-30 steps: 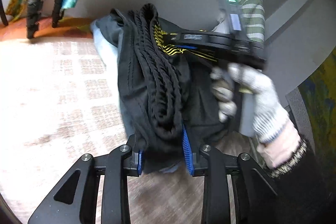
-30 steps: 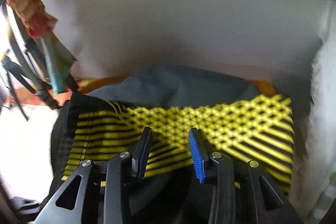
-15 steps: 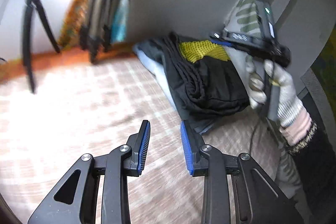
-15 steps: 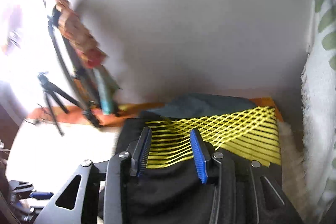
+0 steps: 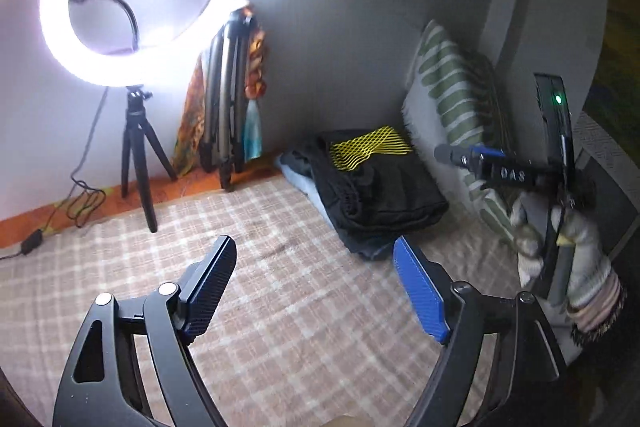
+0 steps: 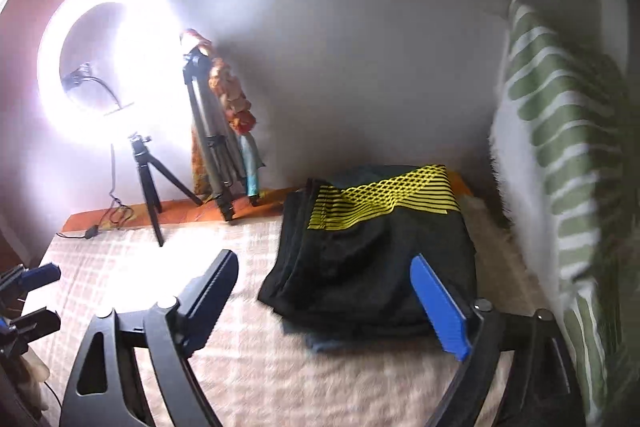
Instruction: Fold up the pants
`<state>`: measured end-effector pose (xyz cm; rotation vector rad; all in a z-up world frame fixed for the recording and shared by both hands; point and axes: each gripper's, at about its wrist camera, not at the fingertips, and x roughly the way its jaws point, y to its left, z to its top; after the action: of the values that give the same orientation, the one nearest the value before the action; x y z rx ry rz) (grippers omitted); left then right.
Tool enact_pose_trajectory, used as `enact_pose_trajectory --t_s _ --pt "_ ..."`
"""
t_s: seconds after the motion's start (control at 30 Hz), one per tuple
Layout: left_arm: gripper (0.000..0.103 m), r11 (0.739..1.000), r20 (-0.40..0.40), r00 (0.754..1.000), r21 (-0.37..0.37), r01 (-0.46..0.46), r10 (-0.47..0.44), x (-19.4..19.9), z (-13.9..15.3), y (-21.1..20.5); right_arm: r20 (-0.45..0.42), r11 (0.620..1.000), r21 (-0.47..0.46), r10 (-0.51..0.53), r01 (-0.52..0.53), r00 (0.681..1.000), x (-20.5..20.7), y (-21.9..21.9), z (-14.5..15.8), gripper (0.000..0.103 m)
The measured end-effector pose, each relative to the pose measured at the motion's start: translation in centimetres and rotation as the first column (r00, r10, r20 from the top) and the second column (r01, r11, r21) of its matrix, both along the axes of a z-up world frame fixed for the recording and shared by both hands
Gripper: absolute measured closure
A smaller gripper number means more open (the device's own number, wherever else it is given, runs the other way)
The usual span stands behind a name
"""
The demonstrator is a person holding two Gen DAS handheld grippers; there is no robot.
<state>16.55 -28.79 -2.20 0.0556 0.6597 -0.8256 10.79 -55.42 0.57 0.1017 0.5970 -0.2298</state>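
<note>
Folded pants (image 6: 372,267) (black, yellow-patterned) top the stack.

The right gripper (image 6: 320,291) hangs above the checked blanket (image 6: 248,379), its jaws opening with nothing between them. Beyond it the folded black pants (image 6: 372,267), banded in yellow mesh, lie atop a bluish garment (image 6: 320,341). A green-striped pillow (image 6: 568,155) leans at the right. A ring light (image 6: 108,63) glares on its tripod (image 6: 150,187).
</note>
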Motion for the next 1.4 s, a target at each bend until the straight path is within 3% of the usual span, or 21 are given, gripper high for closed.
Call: enact_pose_trajectory --t_s 0.13,0.33,0.57,0.87,1.1,1.23,1.4 --pt "0.022 1.000 0.042 0.999 -0.007 -0.004 0.004 -2.3 0.9 1.4 0.008 0.999 -0.012 -0.050 0.050 0.999 -3.9 2.6 0.3 0.002" --pt "0.017 1.000 0.100 0.995 0.017 -0.020 0.019 -5.5 1.4 3.4 0.038 0.991 -0.064 -0.113 0.115 0.993 -8.5 6.0 0.4 0.000" --pt "0.017 0.999 0.097 0.995 0.025 -0.036 0.034 -7.1 -0.1 4.9 0.064 0.986 -0.045 -0.159 0.162 0.985 -11.9 8.0 -1.3 0.000" --pt "0.017 0.996 0.075 0.995 0.048 -0.075 0.071 -6.9 -2.6 5.7 0.057 0.983 -0.023 -0.180 0.182 0.982 -12.1 8.7 -4.1 0.000" --pt "0.016 0.993 0.089 0.992 0.066 -0.100 0.094 -6.4 -4.1 5.8 0.085 0.977 -0.040 -0.208 0.212 0.975 -11.7 8.5 -4.8 0.000" --pt "0.016 0.993 0.158 0.984 0.057 -0.099 0.089 -7.4 -4.5 5.7 0.086 0.973 -0.064 -0.216 0.221 0.973 -11.7 8.7 -4.9 0.000" --pt "0.016 0.994 0.144 0.987 0.072 -0.082 0.071 -7.6 -4.4 5.3 0.106 0.968 -0.061 -0.235 0.242 0.966 -12.1 8.4 -4.6 0.000"
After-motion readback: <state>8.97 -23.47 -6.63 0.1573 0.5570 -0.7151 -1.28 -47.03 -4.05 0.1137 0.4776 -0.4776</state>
